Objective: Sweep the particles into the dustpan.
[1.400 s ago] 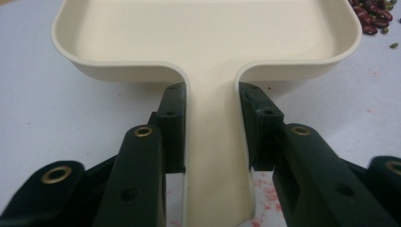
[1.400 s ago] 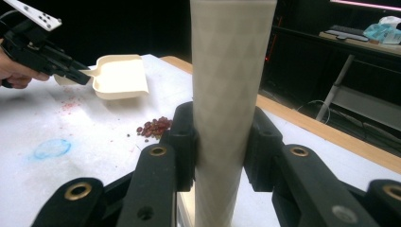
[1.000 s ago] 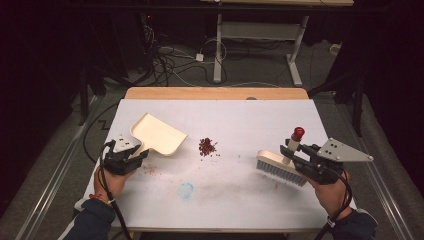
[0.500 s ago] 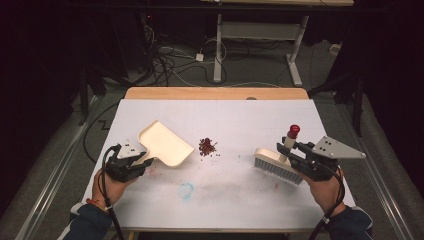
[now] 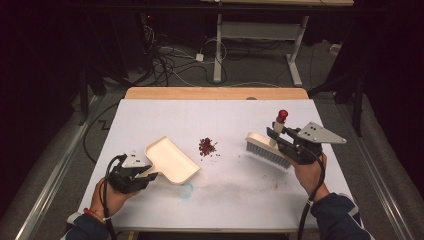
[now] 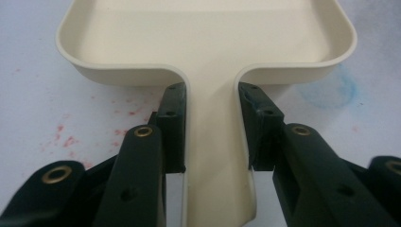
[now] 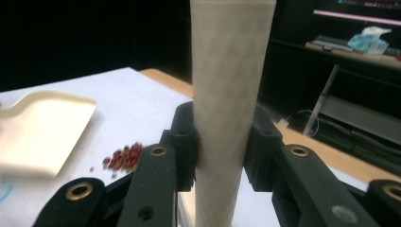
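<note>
We see a cream dustpan lying flat, left of a small heap of red bits. Right of the heap, a cream hand brush with pale bristles and a red-tipped handle hangs tilted.

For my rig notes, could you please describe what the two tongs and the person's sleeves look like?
Both tongs are black, with brass-ringed holes along the jaws. The right tongs carry a grey three-cornered plate; the left tongs have a small grey plate. A black cable trails from each. The sleeves are dark blue, and a red band circles the left wrist.
</note>
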`<action>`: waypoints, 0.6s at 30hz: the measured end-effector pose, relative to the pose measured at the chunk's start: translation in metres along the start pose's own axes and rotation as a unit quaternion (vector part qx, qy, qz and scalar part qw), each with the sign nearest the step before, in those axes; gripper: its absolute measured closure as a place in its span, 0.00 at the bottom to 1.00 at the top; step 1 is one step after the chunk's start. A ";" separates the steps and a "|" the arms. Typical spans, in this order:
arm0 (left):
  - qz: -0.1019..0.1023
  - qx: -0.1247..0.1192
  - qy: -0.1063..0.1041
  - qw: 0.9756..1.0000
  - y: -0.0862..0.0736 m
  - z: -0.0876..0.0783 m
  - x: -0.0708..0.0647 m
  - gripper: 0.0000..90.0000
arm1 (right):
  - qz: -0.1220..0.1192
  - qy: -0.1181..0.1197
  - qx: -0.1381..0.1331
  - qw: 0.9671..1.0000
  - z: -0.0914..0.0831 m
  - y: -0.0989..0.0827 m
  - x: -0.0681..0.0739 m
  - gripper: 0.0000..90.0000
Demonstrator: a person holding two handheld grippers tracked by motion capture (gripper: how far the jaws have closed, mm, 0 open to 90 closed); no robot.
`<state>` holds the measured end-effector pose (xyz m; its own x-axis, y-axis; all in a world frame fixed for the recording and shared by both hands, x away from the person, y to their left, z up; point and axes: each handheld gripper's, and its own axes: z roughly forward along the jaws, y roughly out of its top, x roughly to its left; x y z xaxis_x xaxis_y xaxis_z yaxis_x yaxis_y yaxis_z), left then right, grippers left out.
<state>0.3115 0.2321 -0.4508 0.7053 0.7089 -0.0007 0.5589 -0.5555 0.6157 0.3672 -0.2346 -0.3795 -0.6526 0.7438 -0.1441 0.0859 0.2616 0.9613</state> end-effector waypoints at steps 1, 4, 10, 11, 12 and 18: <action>0.004 0.006 -0.001 1.000 0.000 0.001 -0.002 0.71 | -0.001 0.004 0.002 1.000 0.006 0.002 0.000 0.78; 0.010 0.019 -0.009 1.000 0.000 0.007 -0.006 0.71 | -0.002 0.012 0.005 1.000 0.028 0.008 0.002 0.78; 0.009 0.019 -0.015 1.000 0.001 0.013 -0.007 0.70 | -0.005 0.008 0.002 1.000 0.073 0.022 0.008 0.78; 0.009 0.021 -0.016 1.000 0.001 0.016 -0.007 0.70 | -0.003 0.001 -0.002 1.000 0.080 0.024 0.010 0.78; 0.009 0.021 -0.016 1.000 0.001 0.016 -0.007 0.70 | 0.000 -0.001 -0.004 1.000 0.088 0.026 0.013 0.78; 0.006 0.021 -0.017 1.000 0.002 0.016 -0.007 0.70 | 0.001 0.007 0.001 1.000 0.131 0.033 0.029 0.78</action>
<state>0.3148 0.2189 -0.4618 0.7270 0.6863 -0.0210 0.5668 -0.5825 0.5826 0.4498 -0.1243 -0.3831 -0.6631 0.7354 -0.1393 0.0881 0.2615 0.9612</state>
